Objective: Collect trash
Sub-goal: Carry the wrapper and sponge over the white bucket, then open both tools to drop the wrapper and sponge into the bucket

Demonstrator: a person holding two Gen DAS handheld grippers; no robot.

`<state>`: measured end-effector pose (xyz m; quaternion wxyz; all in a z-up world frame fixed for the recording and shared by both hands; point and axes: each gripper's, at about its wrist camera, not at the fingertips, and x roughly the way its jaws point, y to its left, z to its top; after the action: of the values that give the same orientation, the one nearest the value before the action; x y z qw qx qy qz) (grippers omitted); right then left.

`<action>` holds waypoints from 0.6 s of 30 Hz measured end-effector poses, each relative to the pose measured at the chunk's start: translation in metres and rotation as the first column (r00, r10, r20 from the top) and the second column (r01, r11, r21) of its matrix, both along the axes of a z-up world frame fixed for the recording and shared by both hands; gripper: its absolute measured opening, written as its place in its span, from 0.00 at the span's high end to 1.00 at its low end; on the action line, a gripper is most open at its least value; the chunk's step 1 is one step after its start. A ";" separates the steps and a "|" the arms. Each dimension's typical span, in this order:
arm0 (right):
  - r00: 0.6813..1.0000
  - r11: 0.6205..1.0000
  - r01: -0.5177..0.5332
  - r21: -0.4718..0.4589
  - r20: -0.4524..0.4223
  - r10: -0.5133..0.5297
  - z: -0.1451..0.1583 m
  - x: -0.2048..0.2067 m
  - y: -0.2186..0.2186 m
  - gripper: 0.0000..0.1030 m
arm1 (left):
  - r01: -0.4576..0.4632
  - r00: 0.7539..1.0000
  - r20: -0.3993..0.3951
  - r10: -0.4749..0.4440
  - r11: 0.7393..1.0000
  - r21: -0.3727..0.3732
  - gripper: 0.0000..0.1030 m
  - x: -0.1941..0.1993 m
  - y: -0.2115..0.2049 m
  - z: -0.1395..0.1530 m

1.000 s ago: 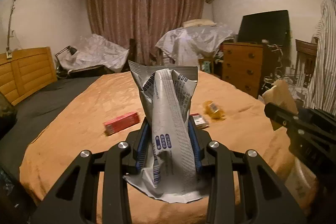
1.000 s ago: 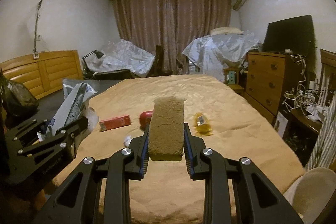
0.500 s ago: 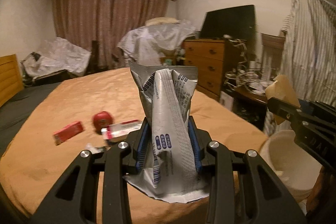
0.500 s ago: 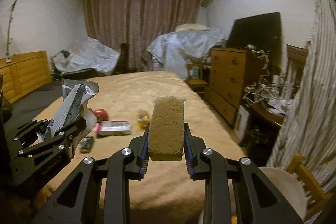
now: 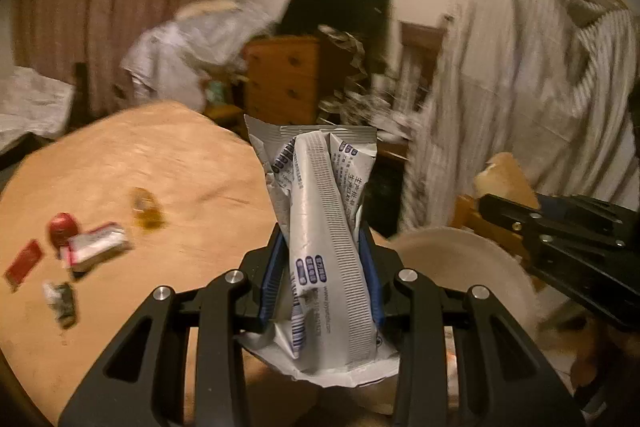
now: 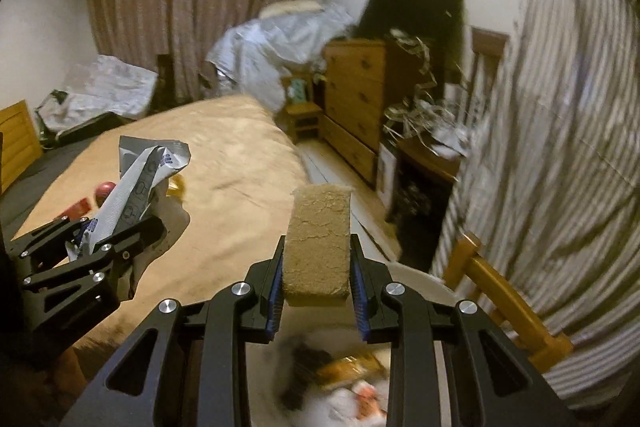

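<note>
My left gripper [image 5: 320,259] is shut on a crumpled silver wrapper [image 5: 324,227] with blue print; the same wrapper [image 6: 136,179] shows at the left of the right wrist view. My right gripper [image 6: 318,267] is shut on a tan crumbly block [image 6: 318,239], which also appears at the right of the left wrist view as a tan block [image 5: 504,175]. A white bin [image 6: 424,287] sits just below the right gripper, with wrappers [image 6: 352,371] inside; its rim [image 5: 460,255] lies right of the left gripper. More trash lies on the bed: a red ball [image 5: 62,227], a red pack [image 5: 22,261], a pink-and-white pack [image 5: 98,247], a yellow wrapper [image 5: 146,213].
An orange bedspread [image 5: 160,163] covers the bed at left. A wooden chair [image 6: 500,291] stands beside the bin under hanging striped cloth [image 6: 560,147]. A wooden dresser [image 6: 356,107] with a dark screen [image 6: 416,7] and a cluttered low table [image 6: 424,131] line the right wall.
Both grippers have swung to the right, away from the bed's middle, each keeping its hold. The white bin now lies close below the right gripper, and the bed's trash has slid to the left.
</note>
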<state>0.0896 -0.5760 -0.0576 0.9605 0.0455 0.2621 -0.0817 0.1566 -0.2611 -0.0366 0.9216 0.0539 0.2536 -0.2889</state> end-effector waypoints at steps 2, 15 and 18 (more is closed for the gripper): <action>0.999 1.000 0.023 0.013 -0.038 -0.023 -0.008 -0.001 -0.022 0.72 | 0.039 0.998 -0.048 -0.039 0.999 0.006 0.67 0.002 -0.018 -0.008; 0.970 0.990 0.078 0.120 -0.238 -0.048 -0.087 -0.001 -0.089 0.72 | 0.157 0.953 -0.278 -0.123 0.982 0.105 0.67 0.016 -0.093 -0.082; 0.966 0.989 0.080 0.128 -0.254 -0.045 -0.100 -0.003 -0.082 0.72 | 0.158 0.951 -0.285 -0.119 0.980 0.119 0.67 0.016 -0.095 -0.088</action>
<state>0.0866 -0.6578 -0.1572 0.9113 0.1089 0.3845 -0.0988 0.1729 -0.3564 -0.1243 0.8486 0.0955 0.3949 -0.3389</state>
